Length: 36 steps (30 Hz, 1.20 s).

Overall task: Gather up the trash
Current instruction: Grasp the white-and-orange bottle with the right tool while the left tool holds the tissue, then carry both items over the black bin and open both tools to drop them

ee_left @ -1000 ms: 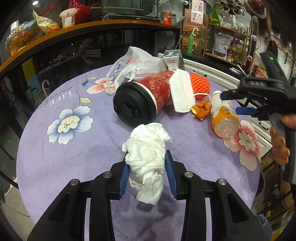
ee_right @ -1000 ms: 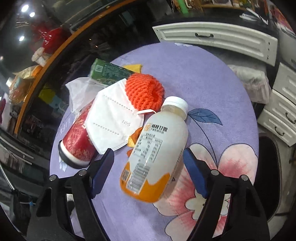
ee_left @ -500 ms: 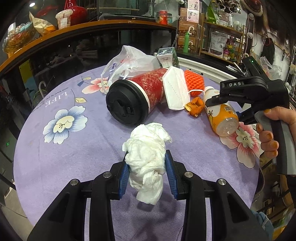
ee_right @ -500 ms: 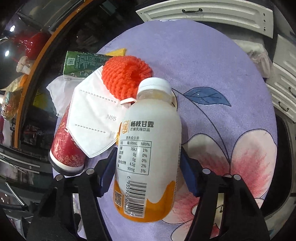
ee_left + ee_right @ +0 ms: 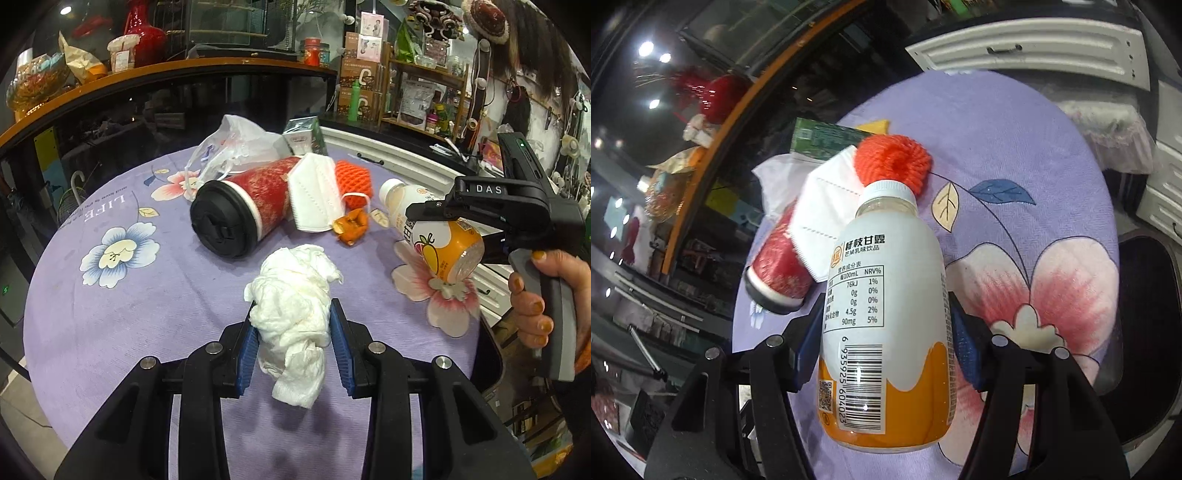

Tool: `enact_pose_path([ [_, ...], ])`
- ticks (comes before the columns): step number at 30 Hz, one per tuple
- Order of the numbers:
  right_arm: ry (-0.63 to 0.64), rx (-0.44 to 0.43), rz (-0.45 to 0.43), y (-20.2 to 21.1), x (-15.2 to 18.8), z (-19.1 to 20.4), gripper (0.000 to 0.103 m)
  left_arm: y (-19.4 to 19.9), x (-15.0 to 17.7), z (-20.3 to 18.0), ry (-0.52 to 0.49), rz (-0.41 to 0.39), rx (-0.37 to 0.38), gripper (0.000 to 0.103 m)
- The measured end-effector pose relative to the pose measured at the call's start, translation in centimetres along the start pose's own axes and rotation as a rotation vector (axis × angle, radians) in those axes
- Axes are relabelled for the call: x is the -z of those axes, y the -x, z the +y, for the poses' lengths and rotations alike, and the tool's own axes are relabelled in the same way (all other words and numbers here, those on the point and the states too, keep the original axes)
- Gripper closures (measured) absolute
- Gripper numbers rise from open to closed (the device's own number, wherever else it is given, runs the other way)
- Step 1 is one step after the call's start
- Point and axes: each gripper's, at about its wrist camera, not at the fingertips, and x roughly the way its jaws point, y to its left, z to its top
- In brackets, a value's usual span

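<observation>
A round table (image 5: pixel 110 317) under a purple flowered cloth stands among shop shelves and white drawers. The left gripper (image 5: pixel 293 343) jaws clamp a crumpled tissue (image 5: pixel 295 295) above it. The right gripper (image 5: pixel 882 350) jaws clasp a drink bottle (image 5: pixel 886 306), beside a mask (image 5: pixel 314 195) and red cup (image 5: pixel 240 214).

- The crumpled white tissue wad (image 5: pixel 295 310) sits between the blue pads of the left gripper (image 5: pixel 293 345), over the near part of the round purple flowered tablecloth (image 5: pixel 110 325).
- Behind it lies the red paper cup with a black lid (image 5: pixel 240 218) on its side, lid toward the near edge.
- A white N95 face mask (image 5: pixel 314 195) leans on the cup's right side; the orange foam fruit net (image 5: pixel 352 179) is just behind the mask.
- A clear plastic bag (image 5: pixel 236 147) and green drink carton (image 5: pixel 304 136) lie farthest back.
- To the right, the white-and-orange plastic drink bottle (image 5: pixel 886 317) is between the right gripper (image 5: pixel 882 354) pads, cap pointing toward the net.
</observation>
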Motion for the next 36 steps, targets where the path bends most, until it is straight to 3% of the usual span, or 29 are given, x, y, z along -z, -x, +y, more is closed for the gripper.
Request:
enact_pose_path([
  [9,0.057,-0.082,-0.1,5.9,2.3,-1.3,0.041,1.4,0.2,-4.6,-0.018,-0.028,0.08,0.067],
  [13,0.078,-0.051,-0.147,9.3,2.9,-3.4,0.041,1.6,0.0,-7.2,-0.046,-0.033,0.123,0.067],
  [20,0.073,0.128,-0.177,13.3,3.9,-9.7,0.041,0.7,-0.5,-14.1,-0.134,-0.033,0.231,0.067],
  [27,0.051,0.321,-0.087,11.2,7.1,-17.7,0.041,-1.2,0.4,-20.3,-0.208,0.002,0.32,0.067],
  [36,0.038,0.432,0.055,3.8,10.0,-23.5,0.041,-4.4,2.6,-23.4,-0.24,0.08,0.332,0.067],
])
